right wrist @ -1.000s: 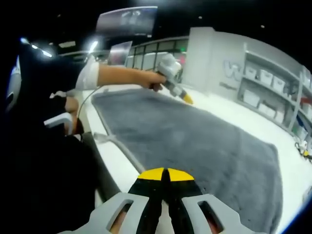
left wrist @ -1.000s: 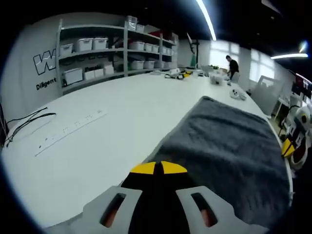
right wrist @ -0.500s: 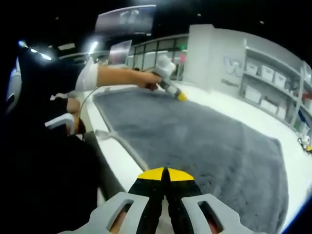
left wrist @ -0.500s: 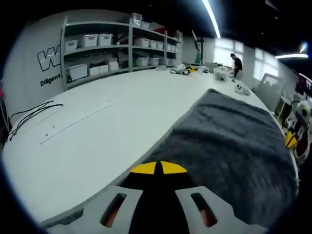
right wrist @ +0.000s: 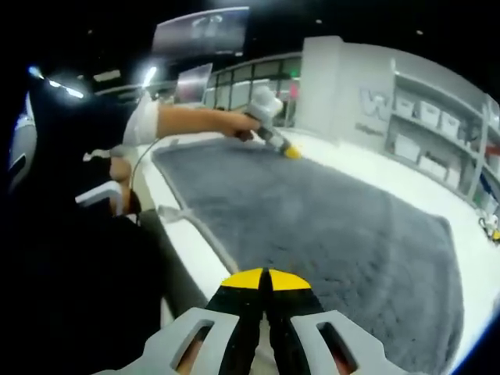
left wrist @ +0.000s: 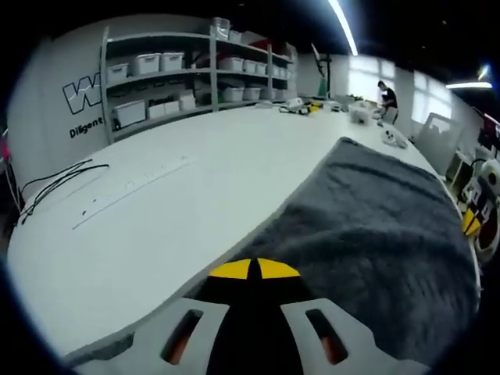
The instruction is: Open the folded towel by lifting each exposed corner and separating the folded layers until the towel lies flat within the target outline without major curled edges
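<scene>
Dark grey plush towel (right wrist: 328, 226) spread out on white round-edged counter (left wrist: 180, 195), looks single layer, near edge running close along counter rim on person's side. No obvious folded layer or curled corner in right tool view; far corner in left tool view (left wrist: 344, 144) lies flat too.

Left tool (left wrist: 255, 269): yellow tips pressed together, sitting at towel's near corner, can't tell if pinching fabric or just resting on it. Same tool seen from right side (right wrist: 287, 151), held by person's hand (right wrist: 238, 125), tip low on towel's far edge.

Right tool (right wrist: 266, 279): tips pressed together, nothing visibly between, at counter edge just beside towel.

Change vs 1 s ago: left tool dropped from above the edge down to it. Towel outline basically same. Prob final smoothing/alignment; task looks nearly done. Target outline not discernible.
</scene>
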The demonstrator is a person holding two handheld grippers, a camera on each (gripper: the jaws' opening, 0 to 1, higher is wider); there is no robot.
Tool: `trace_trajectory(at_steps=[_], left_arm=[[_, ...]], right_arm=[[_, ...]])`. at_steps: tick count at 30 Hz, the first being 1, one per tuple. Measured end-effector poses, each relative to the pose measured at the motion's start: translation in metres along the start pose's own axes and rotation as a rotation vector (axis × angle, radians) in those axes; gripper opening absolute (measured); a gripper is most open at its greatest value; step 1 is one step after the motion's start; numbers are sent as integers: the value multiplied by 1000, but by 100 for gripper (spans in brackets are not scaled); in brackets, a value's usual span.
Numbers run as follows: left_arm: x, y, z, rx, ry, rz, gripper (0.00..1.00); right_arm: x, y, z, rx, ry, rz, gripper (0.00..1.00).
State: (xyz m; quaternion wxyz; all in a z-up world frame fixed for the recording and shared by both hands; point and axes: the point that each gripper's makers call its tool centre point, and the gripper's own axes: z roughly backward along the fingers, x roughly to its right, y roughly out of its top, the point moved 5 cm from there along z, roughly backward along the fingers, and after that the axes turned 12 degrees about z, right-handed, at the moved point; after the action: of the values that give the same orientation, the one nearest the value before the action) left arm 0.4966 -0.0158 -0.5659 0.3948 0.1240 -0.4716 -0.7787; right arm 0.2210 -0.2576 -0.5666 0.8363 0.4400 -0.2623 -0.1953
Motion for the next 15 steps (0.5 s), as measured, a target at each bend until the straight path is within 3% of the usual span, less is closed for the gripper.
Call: trace_trajectory(at_steps=[8, 15], left_arm=[[-1, -3, 16, 4, 8, -49, 1], [-6, -12, 59, 47, 2, 12, 1]], right_arm=[[3, 5, -1, 2, -10, 17, 0], [11, 9, -1, 25, -56, 12, 0]])
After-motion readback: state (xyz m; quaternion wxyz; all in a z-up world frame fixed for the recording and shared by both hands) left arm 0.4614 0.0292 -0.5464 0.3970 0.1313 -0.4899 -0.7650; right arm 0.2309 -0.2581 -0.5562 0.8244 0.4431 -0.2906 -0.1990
